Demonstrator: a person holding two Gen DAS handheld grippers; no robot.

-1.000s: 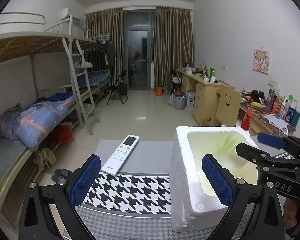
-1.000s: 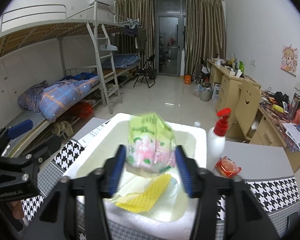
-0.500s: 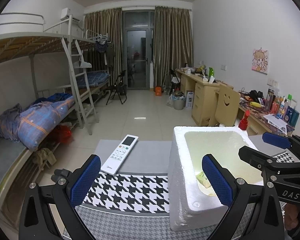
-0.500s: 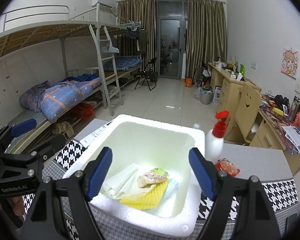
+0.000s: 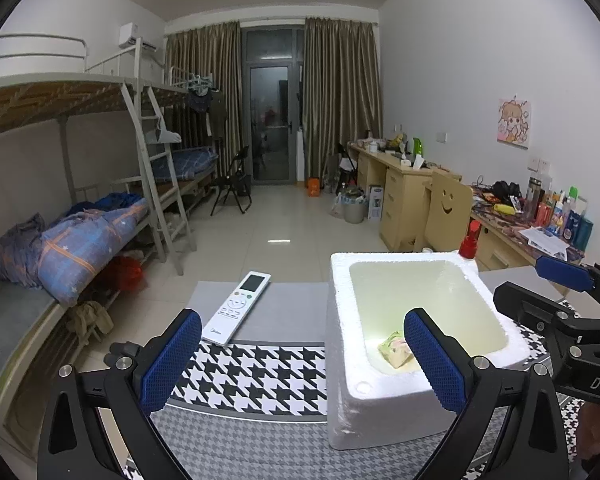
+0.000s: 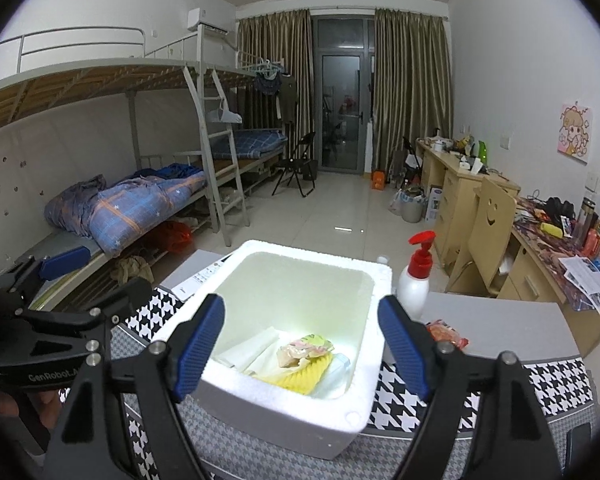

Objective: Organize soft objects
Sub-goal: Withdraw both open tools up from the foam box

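A white foam box [image 6: 374, 280] stands on the houndstooth-covered table [image 5: 256, 376]. Inside it lie a green-and-pink soft packet [image 6: 306, 348], a yellow sponge [image 6: 300, 376] and white tissue [image 6: 256, 350]. The packet also shows in the left wrist view [image 5: 394, 354] inside the box [image 5: 340, 320]. My right gripper [image 6: 304, 348] is open and empty, above the box's near side. My left gripper [image 5: 300, 360] is open and empty, left of the box and over its near left wall. An orange-red packet [image 6: 446, 330] lies on the table right of the box.
A white remote [image 5: 238, 306] lies on the table left of the box. A white pump bottle with a red top [image 6: 416, 276] stands behind the box on the right. Bunk beds [image 5: 80, 216] are at left, desks [image 6: 472, 192] at right.
My right gripper opened and let go of the green-and-pink packet, which dropped into the box onto the sponge. The right gripper then drew back a little. The left gripper stayed open.
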